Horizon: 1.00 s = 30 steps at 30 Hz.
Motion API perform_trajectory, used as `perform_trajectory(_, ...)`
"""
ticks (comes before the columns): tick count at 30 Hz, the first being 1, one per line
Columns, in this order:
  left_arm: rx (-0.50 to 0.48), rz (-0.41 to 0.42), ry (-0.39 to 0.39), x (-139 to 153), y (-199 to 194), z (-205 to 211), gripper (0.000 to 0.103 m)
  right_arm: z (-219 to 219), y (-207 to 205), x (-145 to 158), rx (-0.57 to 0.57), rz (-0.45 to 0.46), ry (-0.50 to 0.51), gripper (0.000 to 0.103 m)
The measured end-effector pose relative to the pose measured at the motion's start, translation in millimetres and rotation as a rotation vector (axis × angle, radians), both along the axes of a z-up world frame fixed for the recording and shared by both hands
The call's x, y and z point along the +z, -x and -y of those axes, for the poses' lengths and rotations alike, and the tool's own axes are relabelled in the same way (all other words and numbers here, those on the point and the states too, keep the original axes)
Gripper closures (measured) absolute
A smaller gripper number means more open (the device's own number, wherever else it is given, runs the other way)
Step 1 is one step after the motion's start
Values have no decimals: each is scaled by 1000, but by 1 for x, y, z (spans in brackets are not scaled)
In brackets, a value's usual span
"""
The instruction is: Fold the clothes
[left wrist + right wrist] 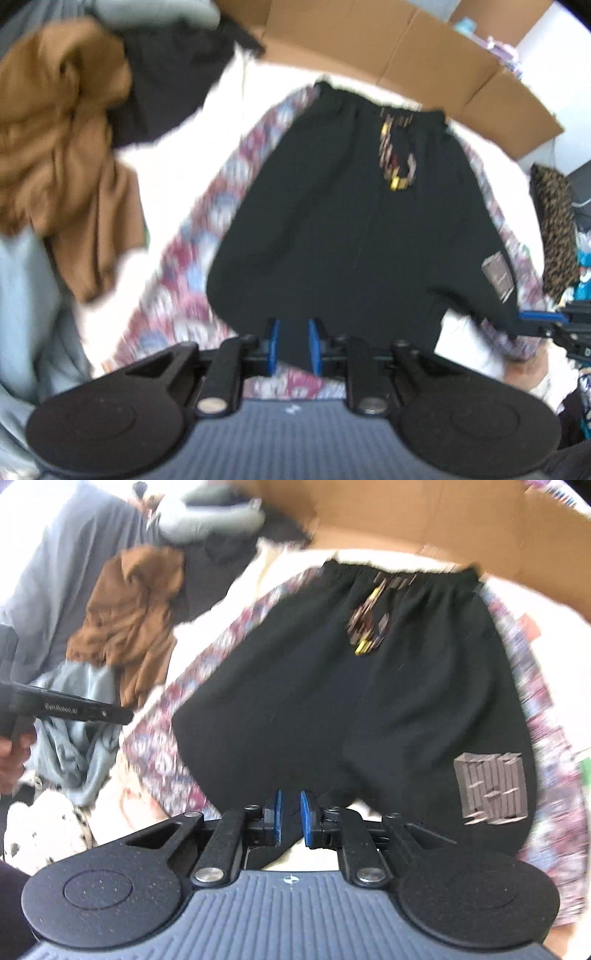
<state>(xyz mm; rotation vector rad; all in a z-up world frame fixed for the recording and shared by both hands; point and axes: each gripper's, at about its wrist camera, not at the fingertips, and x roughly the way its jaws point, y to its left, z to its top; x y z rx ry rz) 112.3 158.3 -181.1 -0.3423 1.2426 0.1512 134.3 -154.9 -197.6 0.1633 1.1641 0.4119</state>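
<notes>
Motion blur smears the patterned red-and-blue cloth (192, 280) left of my jaws; the brown crumpled garment (55, 140) beyond is cut off.

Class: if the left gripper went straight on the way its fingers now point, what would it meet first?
Most likely the black shorts. Their lower hem already lies between the blue pads of the left gripper, so the fabric is first in line. The blurred picture leaves it unclear whether the pads already touch it.
</notes>
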Motion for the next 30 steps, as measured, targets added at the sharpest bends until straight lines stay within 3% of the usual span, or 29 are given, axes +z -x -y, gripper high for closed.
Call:
perform_trajectory(1,8,1,1,14,-9,0,85,11,-1,14,-27,15,-4,89)
perform_trajectory(3,17,15,-3,46,-26,0,85,32,1,37,-80,43,-11,75)
perform_trajectory(9,-31,133,-39,144,-74,20,83,94,5,101,-201,127,-10,73)
perform_trajectory(13,-43,166,-71,187,-95,38,81,129,12,132,-262,169,-10,68)
perform_trajectory(18,-82,156,-92,219,-117,68,79,163,26,149,-330,190,-10,64)
perform_trajectory(27,-84,128,-54,236,-136,114,79,202,47,156,-406,183,-32,63)
perform_trajectory(30,-93,126,-50,237,-140,129,73,213,53,159,-418,191,-34,61)
